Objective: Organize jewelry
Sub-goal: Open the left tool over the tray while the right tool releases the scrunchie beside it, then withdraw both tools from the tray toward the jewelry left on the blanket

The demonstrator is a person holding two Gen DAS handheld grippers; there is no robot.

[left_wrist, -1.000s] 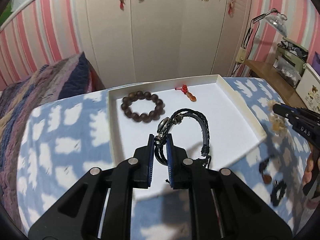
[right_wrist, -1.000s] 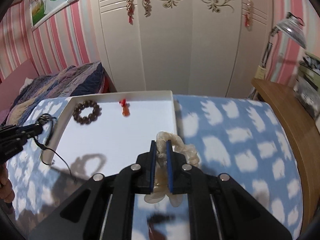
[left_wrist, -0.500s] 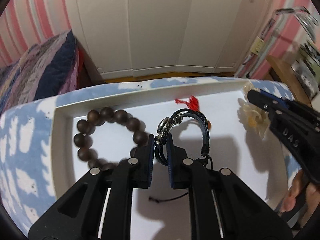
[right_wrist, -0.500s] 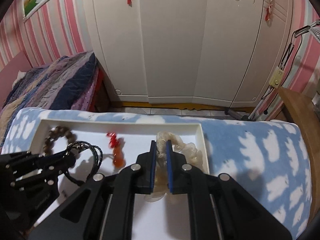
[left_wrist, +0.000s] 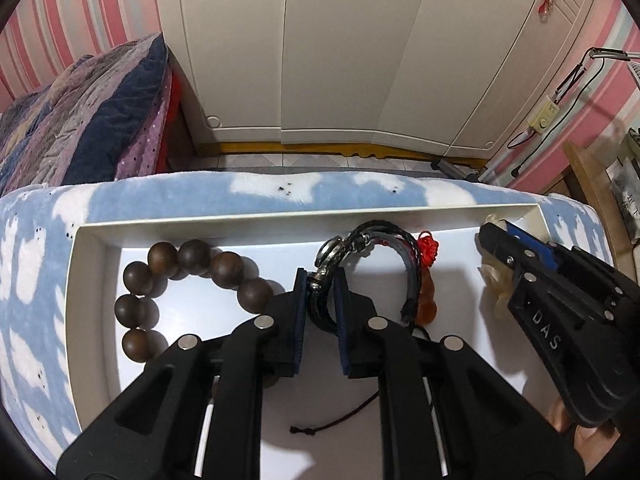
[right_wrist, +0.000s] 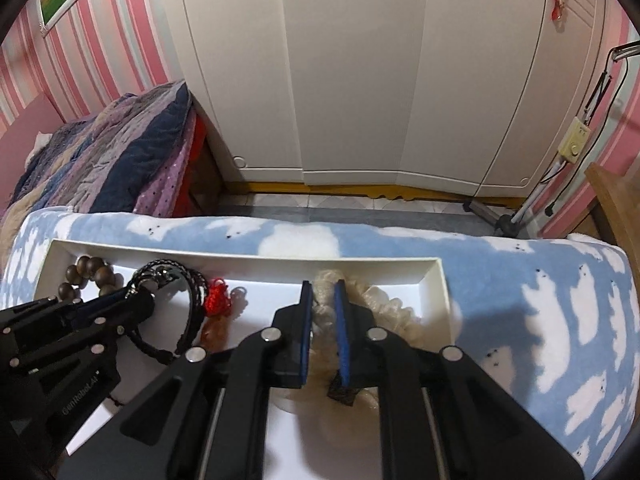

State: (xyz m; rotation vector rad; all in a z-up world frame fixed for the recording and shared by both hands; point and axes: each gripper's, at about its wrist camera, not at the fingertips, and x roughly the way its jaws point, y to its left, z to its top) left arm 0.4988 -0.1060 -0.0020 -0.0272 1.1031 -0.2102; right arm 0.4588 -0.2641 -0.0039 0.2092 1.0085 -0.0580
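Note:
A white tray [left_wrist: 280, 218] lies on the blue cloud-print blanket. My left gripper [left_wrist: 320, 276] is shut on a black braided bracelet [left_wrist: 400, 240] with a metal clasp, held low over the tray's middle. To its left lies a dark wooden bead bracelet [left_wrist: 192, 254], partly hidden behind the finger. A red knot charm with an orange gourd [left_wrist: 426, 300] lies just right of it. My right gripper [right_wrist: 322, 286] holds a cream bracelet [right_wrist: 384, 304] at the tray's far right corner; its jaws are opening, the pads still touching the bracelet. The left gripper [right_wrist: 140, 288] shows at the left of the right wrist view.
The blanket [right_wrist: 560, 320] covers the surface around the tray. A white wardrobe [right_wrist: 360, 80] stands beyond the floor gap. A quilted bed [right_wrist: 112, 160] is at the far left, a wooden desk edge [right_wrist: 616, 200] at the right. A hand [left_wrist: 560, 420] grips the right tool.
Both grippers came forward and down over the tray with their bracelets. The right one moved in from beside the tray to its far right corner. The black bracelet now hangs beside the red charm.

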